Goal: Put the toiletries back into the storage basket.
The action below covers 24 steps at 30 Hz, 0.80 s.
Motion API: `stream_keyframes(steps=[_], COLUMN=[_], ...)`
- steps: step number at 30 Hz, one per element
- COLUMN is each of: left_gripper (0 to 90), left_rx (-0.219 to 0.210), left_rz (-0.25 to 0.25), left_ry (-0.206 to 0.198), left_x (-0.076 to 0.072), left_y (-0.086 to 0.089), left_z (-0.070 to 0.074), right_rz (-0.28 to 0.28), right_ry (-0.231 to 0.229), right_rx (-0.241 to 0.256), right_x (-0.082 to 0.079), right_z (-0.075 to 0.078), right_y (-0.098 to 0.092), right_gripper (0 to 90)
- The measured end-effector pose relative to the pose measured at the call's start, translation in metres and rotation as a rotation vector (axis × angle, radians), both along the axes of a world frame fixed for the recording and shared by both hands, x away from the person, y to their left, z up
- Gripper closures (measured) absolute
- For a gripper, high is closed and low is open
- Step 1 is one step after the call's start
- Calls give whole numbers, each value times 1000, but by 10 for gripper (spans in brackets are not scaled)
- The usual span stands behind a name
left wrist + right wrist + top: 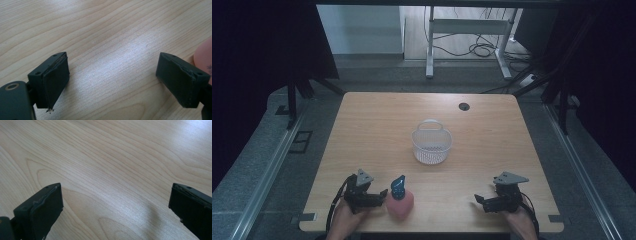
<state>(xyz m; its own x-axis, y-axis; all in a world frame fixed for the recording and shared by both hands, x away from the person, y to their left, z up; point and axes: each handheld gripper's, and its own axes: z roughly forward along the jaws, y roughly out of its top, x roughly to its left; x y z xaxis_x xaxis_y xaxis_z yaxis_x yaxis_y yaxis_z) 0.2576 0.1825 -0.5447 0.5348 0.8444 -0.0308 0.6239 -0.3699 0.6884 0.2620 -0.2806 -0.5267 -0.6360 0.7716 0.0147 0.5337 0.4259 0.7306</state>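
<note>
A rounded pink object [401,205] lies near the table's front edge, left of centre. A small dark blue piece [398,187] stands at its far side. My left gripper [379,196] rests on the table just left of the pink object and points at it. In the left gripper view this gripper [112,82] is open over bare wood, with the pink object [203,58] beside its right jaw. My right gripper [480,200] lies at the front right, open, and points left. Between its jaws the right gripper [115,210] holds nothing.
A white mesh basket [431,146] with a raised handle stands at the middle of the wooden table [377,130]. A dark cable hole [464,106] sits near the far edge. Beyond the table are a white desk frame and cables on the floor.
</note>
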Motion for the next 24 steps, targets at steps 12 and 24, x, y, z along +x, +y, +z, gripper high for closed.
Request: stream_keyframes(steps=[12,24], left_gripper=[113,113], left_rx=[0,0], left_rz=[0,0], left_ry=[0,0], left_x=[0,0], left_y=[0,0], left_z=[0,0], right_rz=[23,67], right_ry=[-10,-11], right_rx=[-10,14], right_x=[-3,-5], right_z=[4,8], right_y=[4,12], right_gripper=[0,0])
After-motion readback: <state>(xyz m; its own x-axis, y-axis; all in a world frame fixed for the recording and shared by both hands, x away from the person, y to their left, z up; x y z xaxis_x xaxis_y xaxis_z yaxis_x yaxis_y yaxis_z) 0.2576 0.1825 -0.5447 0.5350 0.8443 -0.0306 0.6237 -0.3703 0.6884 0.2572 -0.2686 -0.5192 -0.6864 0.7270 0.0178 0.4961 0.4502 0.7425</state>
